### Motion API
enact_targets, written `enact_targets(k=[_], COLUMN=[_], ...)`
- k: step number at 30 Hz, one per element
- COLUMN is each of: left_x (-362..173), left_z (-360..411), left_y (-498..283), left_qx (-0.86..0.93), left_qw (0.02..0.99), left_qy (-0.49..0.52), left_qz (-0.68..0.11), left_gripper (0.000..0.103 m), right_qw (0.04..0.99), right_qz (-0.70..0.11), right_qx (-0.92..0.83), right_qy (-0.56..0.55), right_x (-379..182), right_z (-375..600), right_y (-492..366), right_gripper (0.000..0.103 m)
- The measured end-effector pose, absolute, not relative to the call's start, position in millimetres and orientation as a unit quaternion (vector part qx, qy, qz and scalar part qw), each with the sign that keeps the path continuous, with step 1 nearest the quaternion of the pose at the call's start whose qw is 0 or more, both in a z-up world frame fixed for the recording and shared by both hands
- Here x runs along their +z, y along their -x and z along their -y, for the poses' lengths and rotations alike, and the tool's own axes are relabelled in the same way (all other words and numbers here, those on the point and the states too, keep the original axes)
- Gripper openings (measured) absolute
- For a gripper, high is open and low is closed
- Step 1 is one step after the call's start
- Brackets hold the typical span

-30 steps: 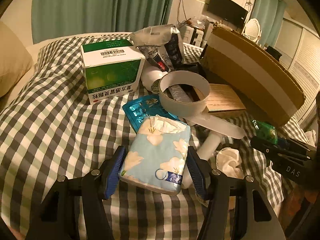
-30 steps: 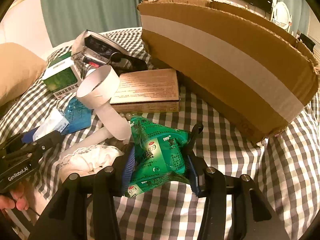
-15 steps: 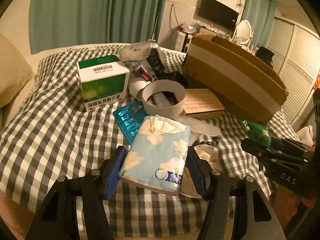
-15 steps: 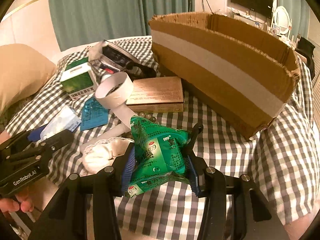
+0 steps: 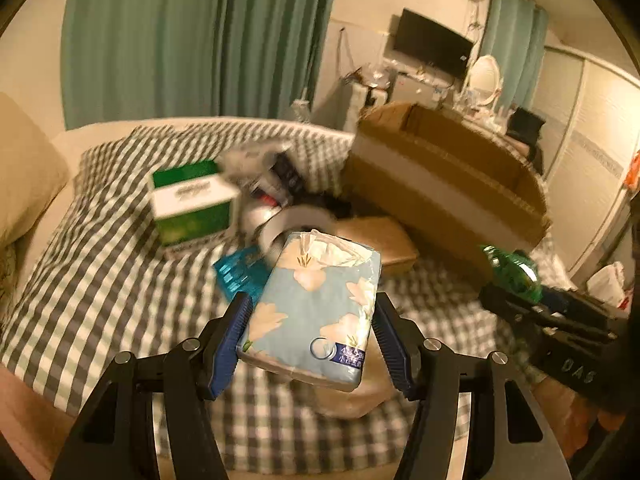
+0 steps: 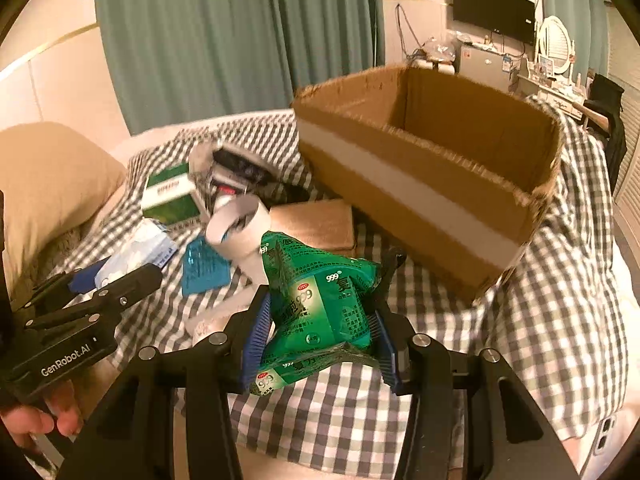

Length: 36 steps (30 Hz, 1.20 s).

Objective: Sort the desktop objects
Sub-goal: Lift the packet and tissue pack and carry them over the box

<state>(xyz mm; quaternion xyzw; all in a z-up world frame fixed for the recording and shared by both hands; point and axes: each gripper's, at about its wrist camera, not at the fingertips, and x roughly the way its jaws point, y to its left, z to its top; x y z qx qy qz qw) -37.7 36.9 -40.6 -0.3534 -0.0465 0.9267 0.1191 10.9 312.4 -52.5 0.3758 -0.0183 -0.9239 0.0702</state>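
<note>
My left gripper (image 5: 310, 332) is shut on a light-blue floral tissue pack (image 5: 316, 308), held in the air above the checked bed cover (image 5: 104, 280). My right gripper (image 6: 318, 328) is shut on a green medicine sachet bag (image 6: 320, 308), also lifted off the bed. In the left wrist view the right gripper (image 5: 536, 316) shows at the right with the green bag (image 5: 512, 270) in it; the right wrist view shows the left gripper (image 6: 92, 292) at lower left with the tissue pack (image 6: 140, 252). The open cardboard box (image 6: 432, 176) stands on the bed behind and to the right.
On the bed lie a green-and-white carton (image 5: 192, 208), a white tape roll (image 6: 240, 228), a blue foil pack (image 6: 204, 268), a flat brown box (image 6: 320, 224), a silver bag (image 6: 224, 168) and a white cloth. A pillow (image 6: 52, 188) sits at the left.
Both grippers have risen with their loads, so the bed and its clutter look smaller and lower. The inside of the cardboard box has come into the right wrist view.
</note>
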Motion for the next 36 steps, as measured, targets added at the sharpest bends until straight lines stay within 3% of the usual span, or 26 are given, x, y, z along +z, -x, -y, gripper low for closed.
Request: enact_targets(k=[13,36], left_x=[13.5,35.6], left_z=[-105.2,-188.5], left_y=[76.0,165.9], left_qx=[0.934,0.934], left_qw=[0.173,0.202], left_qy=[0.312,0.292], left_qz=[0.025,-0.032], left_gripper=[0.063,0.063], right_qw=[0.053,0.002], right_qz=[0.016,0.007], right_qx=[-0.944,-0.949], right_qy=[-0.324,-0.316], right_x=[0.7,12.9], right_z=[-349.4,-408.4], right_y=[6.8,69.5], right_gripper=[0.046,0.046])
